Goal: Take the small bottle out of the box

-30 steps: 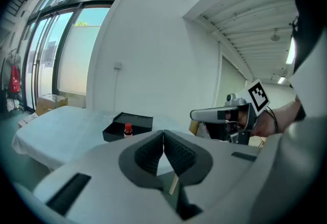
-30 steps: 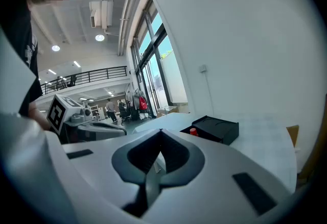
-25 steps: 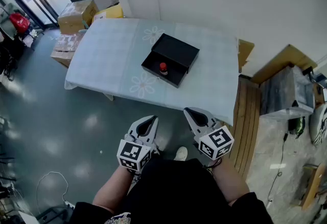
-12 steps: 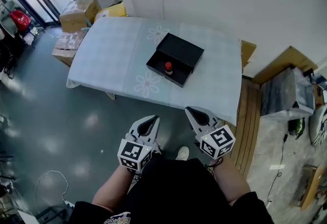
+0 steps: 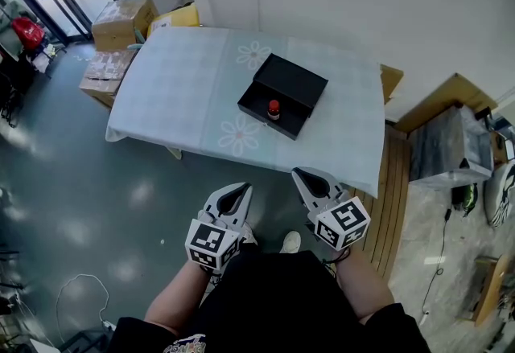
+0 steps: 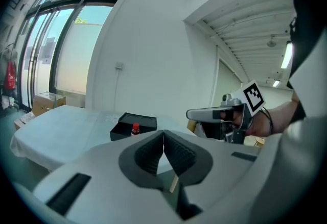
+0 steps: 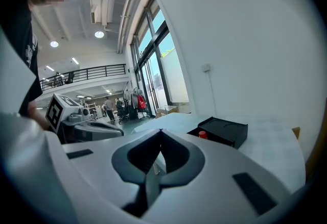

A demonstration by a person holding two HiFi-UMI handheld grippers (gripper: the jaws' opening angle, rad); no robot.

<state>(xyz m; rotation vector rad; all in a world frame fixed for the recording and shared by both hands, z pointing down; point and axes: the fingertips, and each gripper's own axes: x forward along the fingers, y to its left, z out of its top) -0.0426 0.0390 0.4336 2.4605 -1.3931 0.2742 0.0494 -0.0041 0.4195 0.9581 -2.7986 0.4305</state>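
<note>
Item: small bottle with a red cap (image 5: 273,109), standing upright, long axis vertical and cap uppermost, in the near part of an open black rectangular box (image 5: 294,86). Location: the box rests on the desk covered by a pale cloth with a flower print (image 5: 177,94), towards the desk's far right side and set at a slant to its edges. Your left gripper (image 5: 233,189): jaws closed tip to tip, nothing between them, held low in front of your body. Your right gripper (image 5: 299,174): jaws likewise pressed together and empty, level with the left. Bearing: the bottle lies straight ahead of you and well apart from both grippers, beyond the desk's near edge, on a line that runs between the two. The right gripper looks somewhat the nearer. Access, as a judgement: the cap stands clear above the box's low wall, so you would reach forward, part the jaws, and come at it from above.
</note>
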